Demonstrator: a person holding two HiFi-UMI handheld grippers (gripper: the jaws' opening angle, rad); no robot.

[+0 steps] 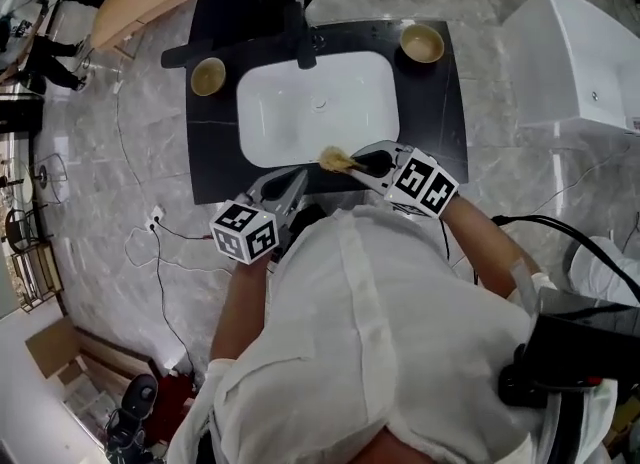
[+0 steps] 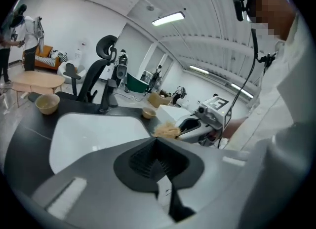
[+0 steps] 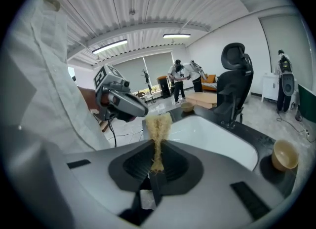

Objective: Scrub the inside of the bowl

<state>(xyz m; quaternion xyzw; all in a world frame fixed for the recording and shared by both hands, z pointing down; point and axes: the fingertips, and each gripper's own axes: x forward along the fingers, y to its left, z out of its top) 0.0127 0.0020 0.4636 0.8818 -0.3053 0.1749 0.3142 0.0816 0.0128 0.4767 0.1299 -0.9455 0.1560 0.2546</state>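
Right hand-held gripper (image 3: 156, 164) | clamps scrubber (image 3: 159, 124) (fibrous) | lengthwise along jaws, toward sink (image 3: 213, 136)

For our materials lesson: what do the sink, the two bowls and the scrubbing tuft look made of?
The sink looks smooth glossy white, likely ceramic by its sheen. The left bowl and right bowl look matte tan, perhaps wood or bamboo. The scrubbing tuft shows frayed straw-coloured strands, probably plant fibre.
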